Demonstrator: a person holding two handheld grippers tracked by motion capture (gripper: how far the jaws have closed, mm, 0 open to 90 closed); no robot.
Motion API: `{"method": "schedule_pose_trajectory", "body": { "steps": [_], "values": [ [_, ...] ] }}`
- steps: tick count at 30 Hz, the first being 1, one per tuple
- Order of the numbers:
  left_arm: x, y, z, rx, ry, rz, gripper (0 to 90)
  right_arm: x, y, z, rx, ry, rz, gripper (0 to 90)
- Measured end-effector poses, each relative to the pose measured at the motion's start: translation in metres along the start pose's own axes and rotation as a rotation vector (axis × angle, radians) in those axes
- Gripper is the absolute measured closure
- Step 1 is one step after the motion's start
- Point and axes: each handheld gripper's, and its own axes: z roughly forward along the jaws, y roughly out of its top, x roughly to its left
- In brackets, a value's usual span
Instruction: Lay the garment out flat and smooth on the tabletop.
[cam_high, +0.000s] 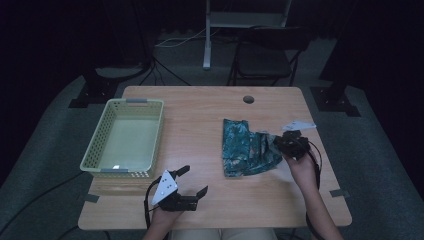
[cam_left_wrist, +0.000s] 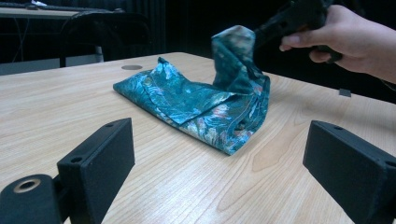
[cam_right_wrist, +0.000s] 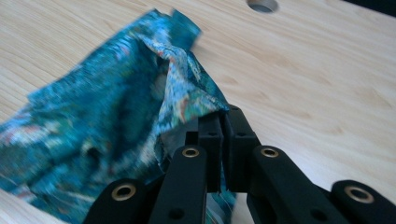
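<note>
So the right gripper (cam_high: 284, 143) is clamped tight on one corner of the teal patterned cloth (cam_high: 247, 147) and has it lifted off the wood, while the rest of the cloth lies bunched on the right half of the table (cam_high: 200, 107), well apart from the basket (cam_high: 125, 137) over on the left. In the right gripper view you can see the jaws pressed together with only a thin pinch of fabric between them, and that's my main worry: with so little material caught, a quick pull could let the corner slip right out and flop back down. Other thing, the cloth is folded over on itself in a couple of layers, so dragging it by one corner will probably unfold it or leave it in a messy heap, not a neat shape. The left gripper (cam_high: 192, 181) sits near the front edge with its jaws spread wide and nothing in them, not touching the cloth, so it isn't pinning anything down if the fabric slides. Count-wise: one cloth, one pale green basket (empty as far as I can see), two grippers, and one small round hole (cam_high: 248, 99) near the far edge of the table.
</note>
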Motion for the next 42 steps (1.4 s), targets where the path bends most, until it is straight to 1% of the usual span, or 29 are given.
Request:
{"method": "schedule_pose_trajectory", "body": {
  "steps": [3,5,10,12,15,17,19,20,21,23,24,27,28,29,30,31,33,34,36,38,39,40,41,42],
  "values": [
    [0.0,0.0,0.0,-0.004,0.001,0.002,9.7,-0.011,-0.013,-0.006,0.003,-0.005,0.034,85.4],
    [0.0,0.0,0.0,-0.003,0.003,0.004,9.8,-0.017,-0.021,-0.009,0.007,-0.007,0.047,82.7],
    [0.0,0.0,0.0,-0.002,0.001,0.003,9.8,-0.033,-0.044,-0.017,0.015,-0.031,0.099,74.7],
    [0.0,0.0,0.0,-0.001,0.001,0.004,9.8,-0.04,-0.052,-0.019,0.019,-0.043,0.118,67.0],
    [0.0,0.0,0.0,0.0,0.001,0.004,9.7,-0.051,-0.063,-0.022,0.022,-0.075,0.144,61.9],
    [0.0,0.0,0.0,0.001,-0.001,0.004,9.8,-0.058,-0.07,-0.024,0.021,-0.106,0.166,55.1],
    [0.0,0.0,0.001,-0.008,-0.016,0.002,9.8,-0.065,-0.078,-0.027,0.004,-0.149,0.216,44.2],
    [0.0,0.0,0.001,-0.008,-0.017,0.006,9.8,-0.069,-0.081,-0.029,-0.004,-0.152,0.244,39.6],
    [-0.001,0.0,0.001,-0.008,-0.018,0.008,9.8,-0.072,-0.084,-0.03,-0.01,-0.15,0.267,36.8],
    [-0.001,0.0,0.001,-0.006,-0.017,0.009,9.8,-0.076,-0.09,-0.031,-0.02,-0.149,0.298,34.7],
    [-0.001,0.0,0.001,-0.006,-0.017,0.008,9.8,-0.076,-0.092,-0.031,-0.016,-0.142,0.302,34.3],
    [0.0,0.0,0.001,-0.007,-0.016,0.0,9.7,-0.073,-0.097,-0.03,-0.009,-0.143,0.292,33.6],
    [0.0,0.0,0.001,-0.007,-0.017,0.0,9.7,-0.072,-0.099,-0.031,-0.011,-0.141,0.299,33.3],
    [0.0,0.0,0.001,-0.006,-0.017,0.001,9.8,-0.072,-0.101,-0.031,-0.026,-0.144,0.314,29.3],
    [0.0,0.0,0.001,-0.009,-0.02,0.001,9.8,-0.07,-0.104,-0.032,-0.059,-0.149,0.33,22.5],
    [0.0,0.0,0.001,-0.009,-0.022,0.002,9.8,-0.069,-0.106,-0.034,-0.084,-0.147,0.336,16.9],
    [0.0,0.0,0.001,-0.006,-0.022,0.001,9.7,-0.066,-0.111,-0.036,-0.106,-0.141,0.342,15.9],
    [0.0,0.0,0.001,-0.007,-0.025,-0.001,9.8,-0.064,-0.113,-0.036,-0.109,-0.134,0.345,15.9],
    [0.001,0.0,0.002,-0.003,-0.021,-0.005,9.7,-0.061,-0.117,-0.036,-0.086,-0.131,0.338,15.9],
    [0.0,0.001,0.003,0.002,-0.023,-0.006,9.8,-0.057,-0.122,-0.038,-0.08,-0.122,0.328,15.8],
    [0.0,0.001,0.004,0.009,-0.019,0.001,9.7,-0.057,-0.125,-0.038,-0.085,-0.109,0.328,15.8],
    [-0.001,0.001,0.006,0.021,-0.023,0.01,9.7,-0.056,-0.127,-0.038,-0.084,-0.082,0.333,15.8],
    [-0.003,0.003,0.008,0.034,-0.025,0.021,9.7,-0.056,-0.129,-0.038,-0.079,-0.082,0.332,15.8],
    [-0.005,0.004,0.011,0.051,-0.024,0.035,9.7,-0.055,-0.131,-0.038,-0.074,-0.096,0.326,15.8]
  ]
}}
